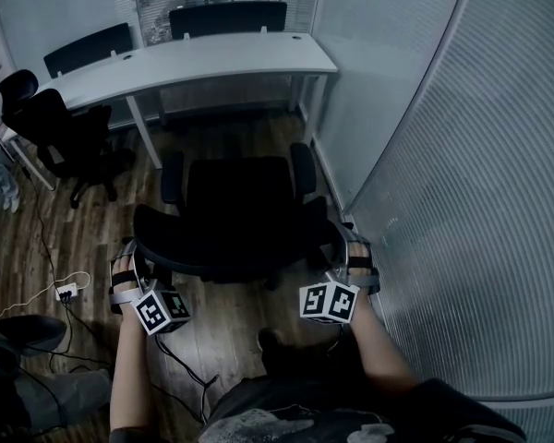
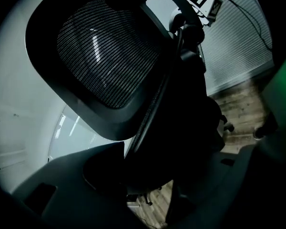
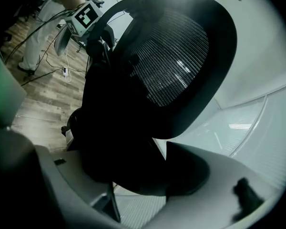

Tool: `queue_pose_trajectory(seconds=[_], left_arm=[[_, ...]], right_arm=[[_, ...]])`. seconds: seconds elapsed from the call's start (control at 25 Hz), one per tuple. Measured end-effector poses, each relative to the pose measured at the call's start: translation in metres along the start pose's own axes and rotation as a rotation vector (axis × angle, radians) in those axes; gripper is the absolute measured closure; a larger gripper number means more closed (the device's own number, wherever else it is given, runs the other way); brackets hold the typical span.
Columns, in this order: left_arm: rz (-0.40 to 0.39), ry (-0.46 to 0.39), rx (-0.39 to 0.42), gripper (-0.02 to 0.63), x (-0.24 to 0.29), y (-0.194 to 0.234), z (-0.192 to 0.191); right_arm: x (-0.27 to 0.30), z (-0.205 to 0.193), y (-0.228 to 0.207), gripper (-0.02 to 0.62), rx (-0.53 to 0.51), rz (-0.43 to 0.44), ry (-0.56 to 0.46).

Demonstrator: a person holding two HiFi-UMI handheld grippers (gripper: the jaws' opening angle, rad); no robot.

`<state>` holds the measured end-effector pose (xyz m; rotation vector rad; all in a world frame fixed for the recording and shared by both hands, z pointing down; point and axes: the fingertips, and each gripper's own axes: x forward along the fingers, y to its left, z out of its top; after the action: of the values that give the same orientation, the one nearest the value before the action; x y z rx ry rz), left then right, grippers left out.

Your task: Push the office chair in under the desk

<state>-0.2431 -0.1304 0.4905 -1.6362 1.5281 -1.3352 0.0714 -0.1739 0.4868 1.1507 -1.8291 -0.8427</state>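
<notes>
The black office chair (image 1: pixel 240 210) stands on the wood floor with its mesh backrest (image 2: pixel 102 51) toward me and its seat facing the white desk (image 1: pixel 194 58), a short gap in front of it. My left gripper (image 1: pixel 134 252) clasps the backrest's left edge, its jaws (image 2: pixel 152 175) on either side of the dark frame. At the backrest's right edge my right gripper (image 1: pixel 343 238) holds on the same way, and the frame fills the space between its jaws (image 3: pixel 133 175). Each gripper view shows the other gripper's marker cube across the backrest.
A ribbed wall panel (image 1: pixel 462 201) runs close along the chair's right side. Another black chair (image 1: pixel 60 132) stands at the desk's left end, and two more (image 1: pixel 226 17) sit behind the desk. A power strip (image 1: pixel 66 291) and cables lie on the floor at left.
</notes>
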Motion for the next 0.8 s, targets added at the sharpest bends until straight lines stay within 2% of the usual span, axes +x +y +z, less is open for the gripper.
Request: queue_pose_trajectory(seconds=[0.36, 0.56, 0.8], left_arm=[[-0.024, 0.021, -0.016, 0.348, 0.051, 0.017, 0.012], [0.021, 0.025, -0.03, 0.348, 0.072, 0.023, 0.021], [0.022, 0.031, -0.031, 0.348, 0.09, 0.022, 0.034]], right_arm=[[0.054, -0.001, -0.026, 0.304, 0.007, 0.054, 0.04], [0.085, -0.005, -0.038, 0.304, 0.005, 0.064, 0.013], [0.115, -0.017, -0.05, 0.304, 0.003, 0.068, -0.009]])
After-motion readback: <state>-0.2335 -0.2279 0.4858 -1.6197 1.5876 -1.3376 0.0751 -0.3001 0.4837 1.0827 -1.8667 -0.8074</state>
